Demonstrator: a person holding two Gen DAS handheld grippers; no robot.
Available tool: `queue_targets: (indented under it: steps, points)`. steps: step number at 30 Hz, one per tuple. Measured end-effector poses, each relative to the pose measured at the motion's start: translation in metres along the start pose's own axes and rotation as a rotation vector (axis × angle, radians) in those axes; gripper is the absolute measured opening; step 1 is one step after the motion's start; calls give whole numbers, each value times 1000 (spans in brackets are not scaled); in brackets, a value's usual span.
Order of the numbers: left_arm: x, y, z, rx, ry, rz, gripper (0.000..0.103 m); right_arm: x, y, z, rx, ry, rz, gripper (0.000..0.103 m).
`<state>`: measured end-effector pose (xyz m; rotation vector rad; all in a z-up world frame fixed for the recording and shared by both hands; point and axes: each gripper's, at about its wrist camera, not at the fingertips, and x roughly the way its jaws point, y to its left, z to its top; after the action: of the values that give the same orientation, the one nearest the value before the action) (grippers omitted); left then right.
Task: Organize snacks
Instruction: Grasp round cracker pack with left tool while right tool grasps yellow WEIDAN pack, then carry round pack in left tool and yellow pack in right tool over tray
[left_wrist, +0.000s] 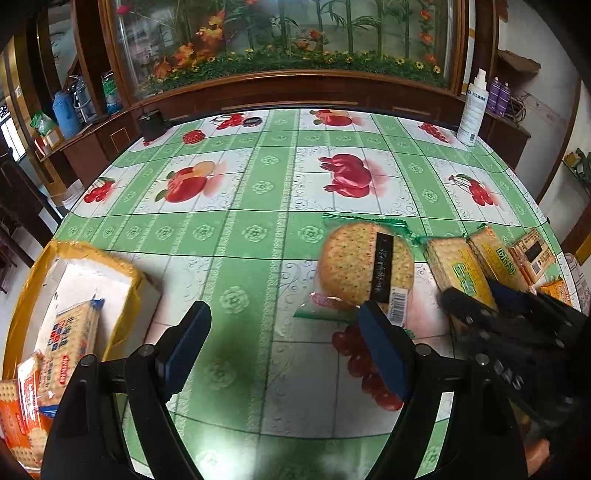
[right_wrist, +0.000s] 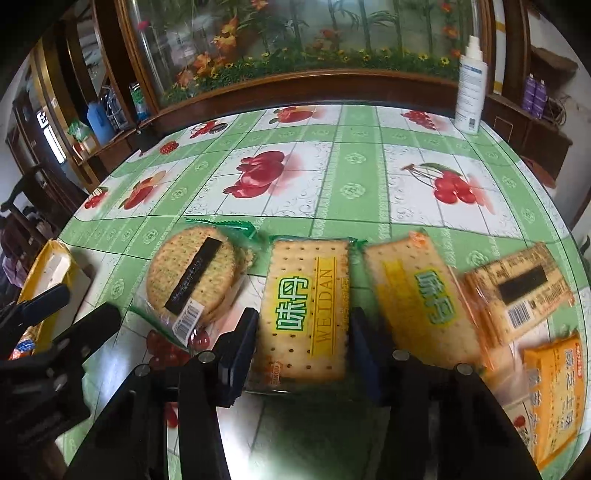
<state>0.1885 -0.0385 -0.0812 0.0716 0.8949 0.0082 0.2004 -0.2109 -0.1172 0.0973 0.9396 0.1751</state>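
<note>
Several cracker packs lie on the fruit-print tablecloth (left_wrist: 258, 236). My right gripper (right_wrist: 303, 332) straddles a square WEIDAN cracker pack (right_wrist: 306, 306); its jaws sit on both sides, touching or nearly touching it, and the pack rests on the table. A round cracker pack (right_wrist: 195, 277) lies to its left and also shows in the left wrist view (left_wrist: 362, 258). My left gripper (left_wrist: 284, 328) is open and empty above the cloth, left of the round pack. A yellow-taped box (left_wrist: 92, 273) at the left holds cracker packs (left_wrist: 70, 350).
More packs lie to the right: a second WEIDAN pack (right_wrist: 417, 291), a barcode pack (right_wrist: 517, 288) and an orange pack (right_wrist: 554, 391). A white spray bottle (right_wrist: 469, 85) stands at the far right corner. A dark wood cabinet lines the far edge.
</note>
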Motion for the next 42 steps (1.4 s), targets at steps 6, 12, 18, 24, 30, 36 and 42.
queue_targets:
  steps: [6, 12, 18, 24, 30, 36, 42]
  points:
    - [11, -24, 9, 49, 1, -4, 83, -19, -9, -7, 23, -20, 41, 49]
    - [30, -45, 22, 79, 25, -4, 83, -30, -18, -10, 47, -33, 67, 49]
    - [41, -51, 29, 53, 18, -53, 85, -30, -23, -9, 69, -41, 88, 49]
    - [52, -52, 23, 30, 68, -110, 85, -33, -30, -8, 98, -53, 116, 49]
    - [58, -46, 25, -1, 49, -103, 77, -34, -30, -8, 98, -57, 122, 49]
    - [52, -33, 21, -14, 38, -114, 75, -35, -31, -8, 103, -64, 128, 49]
    - [27, -8, 4, -56, 4, -105, 75, -39, -26, -6, 104, -80, 160, 49]
